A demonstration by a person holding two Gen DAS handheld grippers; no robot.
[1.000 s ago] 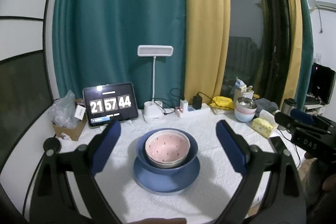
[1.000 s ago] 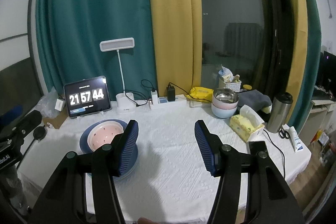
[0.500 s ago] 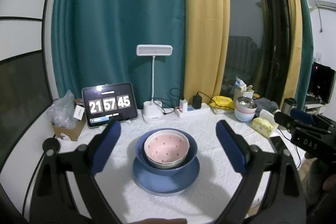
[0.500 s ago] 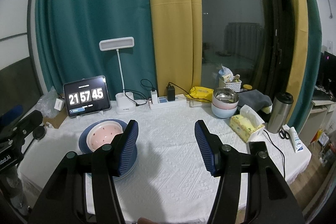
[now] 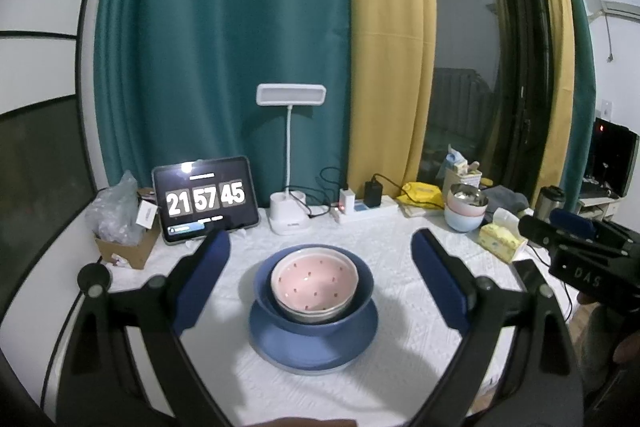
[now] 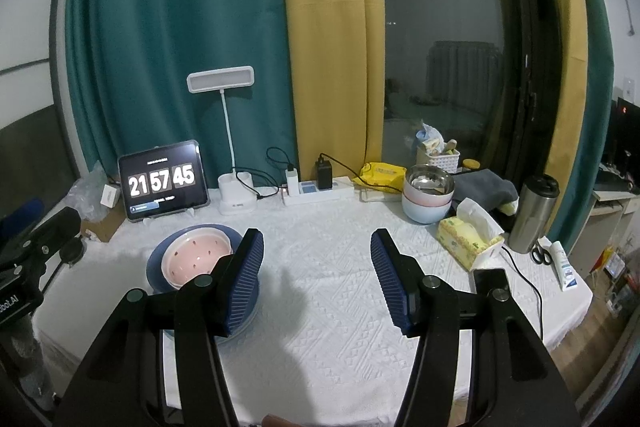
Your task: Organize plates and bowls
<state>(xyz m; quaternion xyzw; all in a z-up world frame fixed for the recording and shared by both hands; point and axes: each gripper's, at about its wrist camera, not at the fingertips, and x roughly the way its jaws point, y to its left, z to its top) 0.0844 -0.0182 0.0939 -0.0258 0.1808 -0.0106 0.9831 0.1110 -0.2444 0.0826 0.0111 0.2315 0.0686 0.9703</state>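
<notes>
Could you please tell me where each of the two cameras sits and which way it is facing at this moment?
Left wrist: on the left gripper, facing the curtains; its open fingers frame the pink bowl nested in a blue bowl on a blue plate.
Right wrist: on the right gripper, further right, facing the same way over bare tablecloth; open fingers show.
Shared: the stacked dishes, tablet clock, lamp.

A pink bowl [image 5: 314,277] with small red dots is sitting upright, nested inside a dark blue bowl [image 5: 360,301], which is resting on a blue plate [image 5: 312,345]. The stack is lying on the white-clothed bench [image 5: 400,379], in front of the desk lamp [image 5: 290,163].
</notes>
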